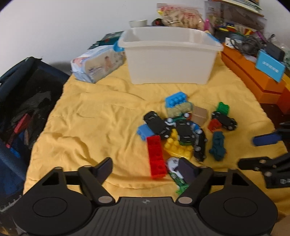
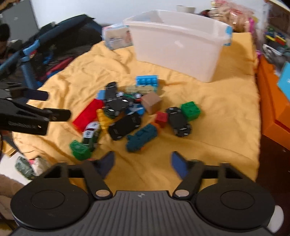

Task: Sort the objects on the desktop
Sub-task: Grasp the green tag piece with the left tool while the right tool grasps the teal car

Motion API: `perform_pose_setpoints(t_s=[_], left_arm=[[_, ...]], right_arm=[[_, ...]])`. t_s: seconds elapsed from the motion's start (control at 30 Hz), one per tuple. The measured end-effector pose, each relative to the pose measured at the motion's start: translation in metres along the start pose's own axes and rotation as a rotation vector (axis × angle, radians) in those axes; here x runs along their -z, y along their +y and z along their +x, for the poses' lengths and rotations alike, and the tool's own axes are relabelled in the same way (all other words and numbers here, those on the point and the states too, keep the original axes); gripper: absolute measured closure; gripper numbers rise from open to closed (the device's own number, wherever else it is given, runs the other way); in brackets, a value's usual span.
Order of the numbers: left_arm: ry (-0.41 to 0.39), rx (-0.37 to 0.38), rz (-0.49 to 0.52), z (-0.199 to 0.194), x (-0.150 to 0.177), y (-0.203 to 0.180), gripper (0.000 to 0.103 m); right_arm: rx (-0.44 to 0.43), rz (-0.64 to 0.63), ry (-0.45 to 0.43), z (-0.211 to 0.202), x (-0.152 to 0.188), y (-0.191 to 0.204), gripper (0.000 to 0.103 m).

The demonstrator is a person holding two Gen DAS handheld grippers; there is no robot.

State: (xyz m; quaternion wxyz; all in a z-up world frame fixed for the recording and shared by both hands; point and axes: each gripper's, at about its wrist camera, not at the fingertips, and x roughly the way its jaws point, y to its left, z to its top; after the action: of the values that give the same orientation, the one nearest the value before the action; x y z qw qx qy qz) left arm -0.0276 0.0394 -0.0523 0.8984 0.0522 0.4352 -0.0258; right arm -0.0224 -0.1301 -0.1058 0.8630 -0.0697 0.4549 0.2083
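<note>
Yellow cloth (image 1: pixel 90 127) bears unsorted toys; both grippers (image 1: pixel 145 168) (image 2: pixel 143 163) hover spread and empty, apparently approaching a first pick for the bin (image 1: pixel 170 59).

A pack of wipes (image 1: pixel 97 63) lies on the yellow cloth (image 1: pixel 90 118) to my left, near a dark blue mesh bag (image 1: pixel 23 101). To my right stand orange boxes (image 1: pixel 253 76) bearing a blue card (image 1: pixel 270 68) and tangled cables (image 1: pixel 250 43); a snack bag (image 1: pixel 181 16) sits behind.

Both wrist views look steeply down along their fingers, from close above the yellow cloth (image 1: pixel 87 116). They share the toy pile (image 2: pixel 130 116) and white bin (image 1: pixel 170 59); the left camera sits left.
</note>
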Motion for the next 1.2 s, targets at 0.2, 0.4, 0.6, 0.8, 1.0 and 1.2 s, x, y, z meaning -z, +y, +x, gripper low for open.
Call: perform_pose_setpoints(t_s=[0.2,0.4,0.6,0.8,1.0,1.2], left_arm=[[0.067,0.13,-0.011,0.008,0.006,-0.011,0.035],[0.153,0.167,-0.058,0.024,0.014,-0.019,0.036],[0.223,0.183,-0.109,0.045,0.019,-0.024,0.056],[0.227,0.209,-0.119,0.039,0.028,-0.011,0.057],[0.19,0.119,-0.054,0.039,0.019,0.012,0.056],[0.15,0.073,-0.08,0.026,0.023,0.01,0.035]], right_arm=[[0.004,0.063,0.0,0.019,-0.016,-0.008,0.059],[-0.001,0.198,0.095,0.062,-0.031,-0.018,0.064],[-0.004,0.035,0.081,0.049,-0.017,-0.001,0.076],[-0.039,0.011,0.136,0.026,-0.001,-0.024,0.076],[-0.05,-0.057,0.133,0.025,0.006,-0.017,0.076],[-0.042,-0.054,0.094,0.024,0.007,-0.01,0.065]])
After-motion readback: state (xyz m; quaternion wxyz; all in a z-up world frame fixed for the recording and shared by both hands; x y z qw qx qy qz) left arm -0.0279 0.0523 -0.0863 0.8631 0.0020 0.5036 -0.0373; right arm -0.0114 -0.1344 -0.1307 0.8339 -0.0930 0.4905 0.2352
